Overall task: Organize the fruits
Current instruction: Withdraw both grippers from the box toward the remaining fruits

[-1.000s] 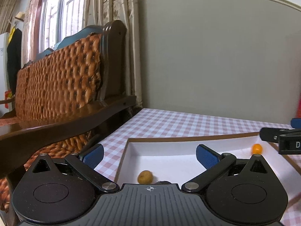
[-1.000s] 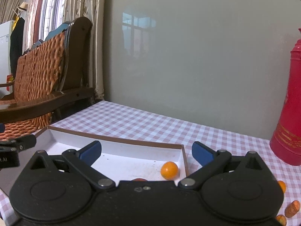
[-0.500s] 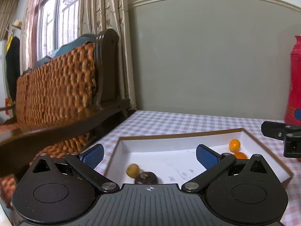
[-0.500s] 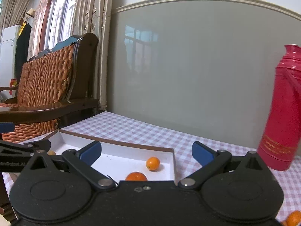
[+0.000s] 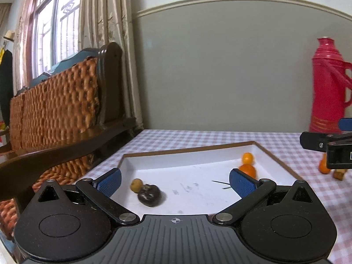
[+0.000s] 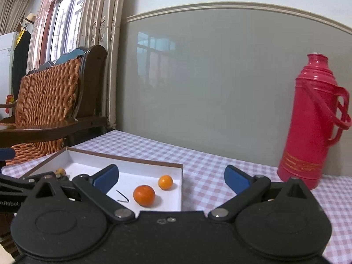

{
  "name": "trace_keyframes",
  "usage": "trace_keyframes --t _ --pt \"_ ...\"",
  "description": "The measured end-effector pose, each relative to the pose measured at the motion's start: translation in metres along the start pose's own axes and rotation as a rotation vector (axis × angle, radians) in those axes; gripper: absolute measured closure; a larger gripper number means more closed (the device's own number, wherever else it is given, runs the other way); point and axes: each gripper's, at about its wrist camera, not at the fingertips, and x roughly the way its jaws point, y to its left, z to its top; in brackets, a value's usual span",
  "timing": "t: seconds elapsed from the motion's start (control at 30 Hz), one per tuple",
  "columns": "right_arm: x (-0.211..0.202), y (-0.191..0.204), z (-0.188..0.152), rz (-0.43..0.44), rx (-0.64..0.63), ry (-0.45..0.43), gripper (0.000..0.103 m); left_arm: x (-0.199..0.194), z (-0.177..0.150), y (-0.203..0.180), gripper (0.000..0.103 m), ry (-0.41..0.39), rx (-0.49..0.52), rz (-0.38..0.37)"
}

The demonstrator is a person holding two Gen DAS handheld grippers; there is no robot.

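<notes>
We hold the left gripper (image 5: 175, 180) and right gripper (image 6: 171, 180) spread wide, both empty, above the white tray (image 5: 277, 155). Two oranges (image 6: 144, 195) sit by its right wall; a dark fruit (image 5: 149, 195) touches a small tan one (image 5: 136, 185) near its left wall.
</notes>
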Motion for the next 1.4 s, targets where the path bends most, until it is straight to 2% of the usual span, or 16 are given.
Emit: trace_keyframes --t 0.13,0.23,0.67,0.77,0.97,1.2,1.4 --pt "-0.014 -0.005 -0.004 -0.018 -0.006 0.002 0.006 -0.010 -0.001 -0.010 0.000 -0.010 -0.001 -0.028" --pt "-0.027 -0.012 -0.007 -0.035 -0.004 0.002 0.006 -0.015 -0.001 -0.016 0.000 -0.004 -0.014 -0.106" --pt "-0.077 -0.047 -0.020 -0.092 0.003 -0.007 0.008 -0.035 -0.002 -0.065 0.000 -0.059 0.057 -0.218" --pt "-0.085 -0.055 -0.024 -0.116 -0.001 0.004 0.012 -0.038 -0.001 -0.077 0.000 -0.073 0.071 -0.250" --pt "-0.098 -0.074 -0.033 -0.174 -0.004 0.016 0.013 -0.041 -0.001 -0.101 0.000 -0.084 0.081 -0.305" --pt "-0.109 -0.100 -0.048 -0.248 0.009 0.059 0.024 -0.042 -0.002 -0.130 0.000 -0.081 0.097 -0.373" --pt "-0.117 -0.121 -0.059 -0.309 0.026 0.082 0.025 -0.041 -0.005 -0.157 0.000 -0.073 0.123 -0.422"
